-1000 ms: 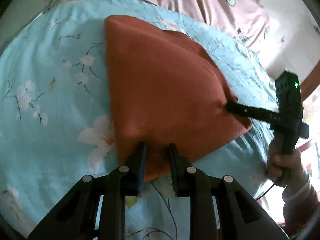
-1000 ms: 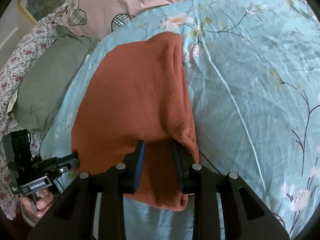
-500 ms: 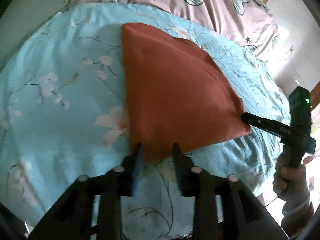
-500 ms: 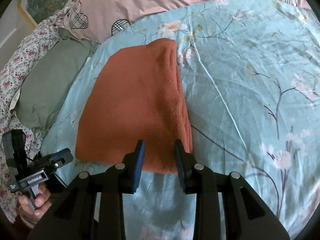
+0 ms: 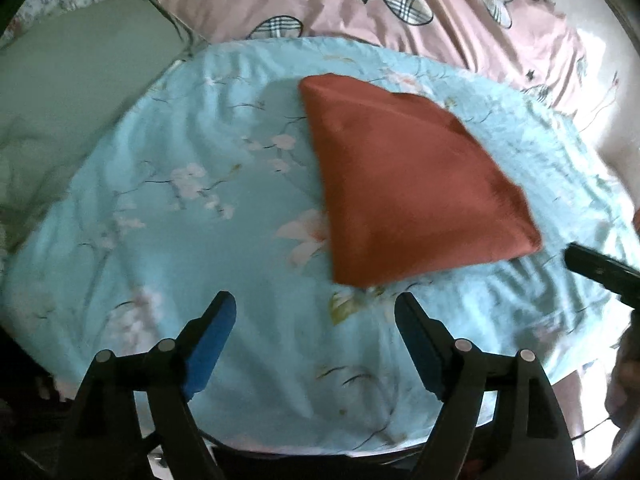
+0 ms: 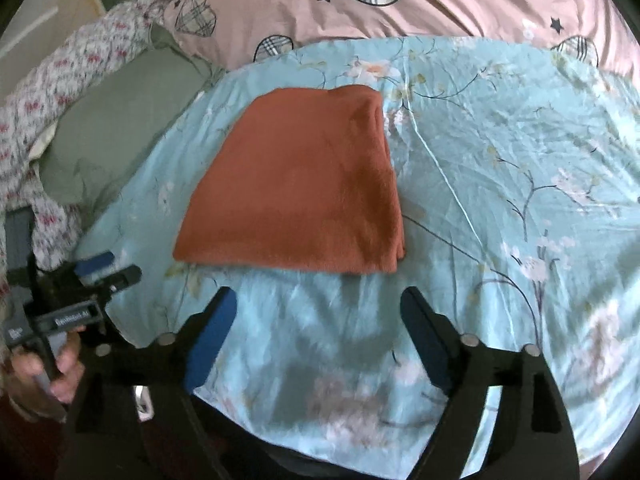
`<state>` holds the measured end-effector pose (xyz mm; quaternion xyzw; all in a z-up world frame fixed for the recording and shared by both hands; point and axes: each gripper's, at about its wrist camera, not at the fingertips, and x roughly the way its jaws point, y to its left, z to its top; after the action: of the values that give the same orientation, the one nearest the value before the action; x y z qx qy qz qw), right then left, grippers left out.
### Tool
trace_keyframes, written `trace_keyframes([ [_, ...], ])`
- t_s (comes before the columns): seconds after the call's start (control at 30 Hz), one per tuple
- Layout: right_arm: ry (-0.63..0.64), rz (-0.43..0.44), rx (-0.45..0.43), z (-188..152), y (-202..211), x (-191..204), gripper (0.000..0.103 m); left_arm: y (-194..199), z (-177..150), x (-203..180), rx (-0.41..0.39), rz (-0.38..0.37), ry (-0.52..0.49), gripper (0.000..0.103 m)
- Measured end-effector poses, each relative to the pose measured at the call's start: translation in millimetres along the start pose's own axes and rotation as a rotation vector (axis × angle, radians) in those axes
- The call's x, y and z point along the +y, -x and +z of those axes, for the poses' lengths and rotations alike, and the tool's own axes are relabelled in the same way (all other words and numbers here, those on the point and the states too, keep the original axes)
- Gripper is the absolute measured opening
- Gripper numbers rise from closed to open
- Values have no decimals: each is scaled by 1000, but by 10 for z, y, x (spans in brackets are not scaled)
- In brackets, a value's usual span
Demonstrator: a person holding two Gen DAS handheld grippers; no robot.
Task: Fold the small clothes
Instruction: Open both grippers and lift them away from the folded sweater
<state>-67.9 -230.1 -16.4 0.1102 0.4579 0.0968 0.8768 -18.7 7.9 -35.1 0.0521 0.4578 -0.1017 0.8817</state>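
A rust-orange cloth [image 5: 404, 184] lies folded flat on a light-blue floral sheet [image 5: 200, 208]; it also shows in the right wrist view [image 6: 304, 192]. My left gripper [image 5: 316, 304] is open and empty, pulled back from the cloth's near edge. My right gripper [image 6: 318, 300] is open and empty, just short of the cloth's near edge. The left gripper also shows at the left of the right wrist view [image 6: 108, 270], held in a hand. Part of the right gripper [image 5: 600, 270] shows at the right edge of the left wrist view.
A pink quilt with plaid hearts [image 6: 400, 4] lies behind the sheet. A grey-green pillow [image 6: 120, 120] and a floral fabric [image 6: 44, 92] lie at the left. The sheet's front edge [image 6: 360, 456] drops off close to the grippers.
Both grippers let go of the cloth, opened wide and drew back toward me. The cloth now lies flat on the sheet.
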Motion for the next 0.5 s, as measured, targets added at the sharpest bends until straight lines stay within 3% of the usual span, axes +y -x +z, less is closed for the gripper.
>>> trace_keyframes([
  [0.3, 40, -14, 40, -185, 31, 86, 94, 176, -281, -162, -12, 80, -156, 86],
  [0.5, 53, -14, 38, -110, -49, 122, 94, 143, -248, -225, -14, 93, -157, 87],
])
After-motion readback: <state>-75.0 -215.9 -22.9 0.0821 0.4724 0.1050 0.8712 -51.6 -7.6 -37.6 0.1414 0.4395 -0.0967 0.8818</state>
